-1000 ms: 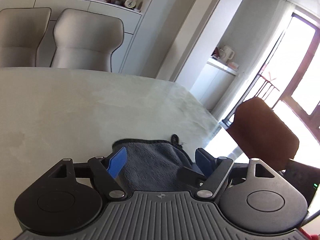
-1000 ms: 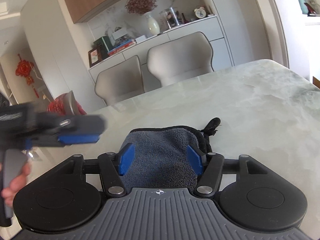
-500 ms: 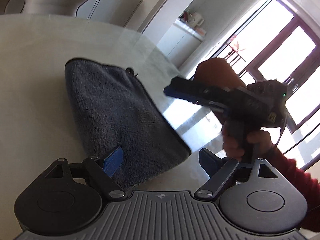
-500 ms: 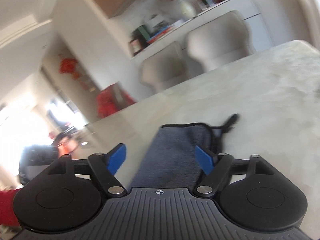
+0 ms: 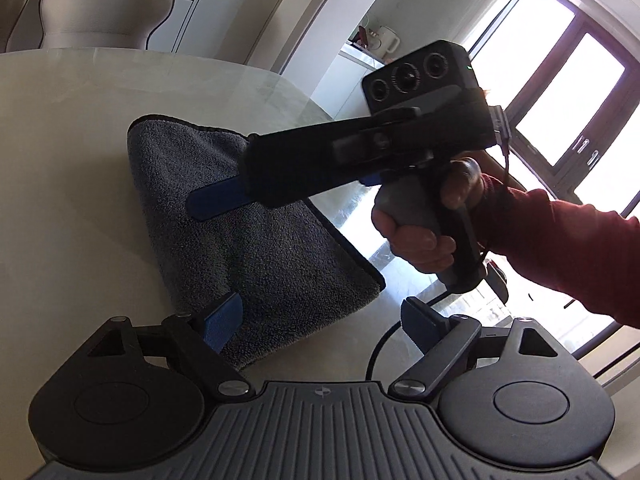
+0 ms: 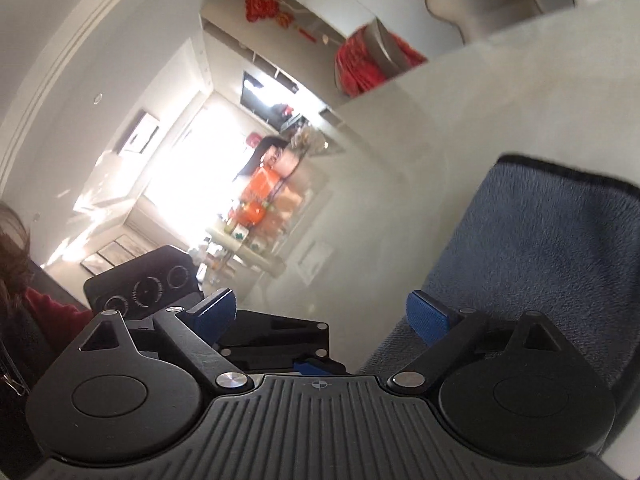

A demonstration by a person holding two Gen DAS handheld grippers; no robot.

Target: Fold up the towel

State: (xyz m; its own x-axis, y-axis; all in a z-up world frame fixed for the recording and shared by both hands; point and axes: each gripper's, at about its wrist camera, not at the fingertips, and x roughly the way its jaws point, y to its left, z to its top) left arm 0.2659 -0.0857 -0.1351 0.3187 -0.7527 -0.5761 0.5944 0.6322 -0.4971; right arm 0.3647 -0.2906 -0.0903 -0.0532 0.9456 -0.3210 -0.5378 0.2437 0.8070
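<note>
Towel (image 5: 256, 236) lies folded, flat on the counter (image 5: 72, 168). I've let go: both grippers' jaws are opening with nothing gripped. Right gripper (image 5: 216, 204) has swung across above it; left gripper (image 5: 320, 324) hangs at its near edge. Fold looks finished.

Grey towel (image 5: 256, 232) folded, flat on table (image 5: 60, 152).

Sunlit window (image 5: 568, 92), pale chair (image 5: 104, 4), white walls.
</note>
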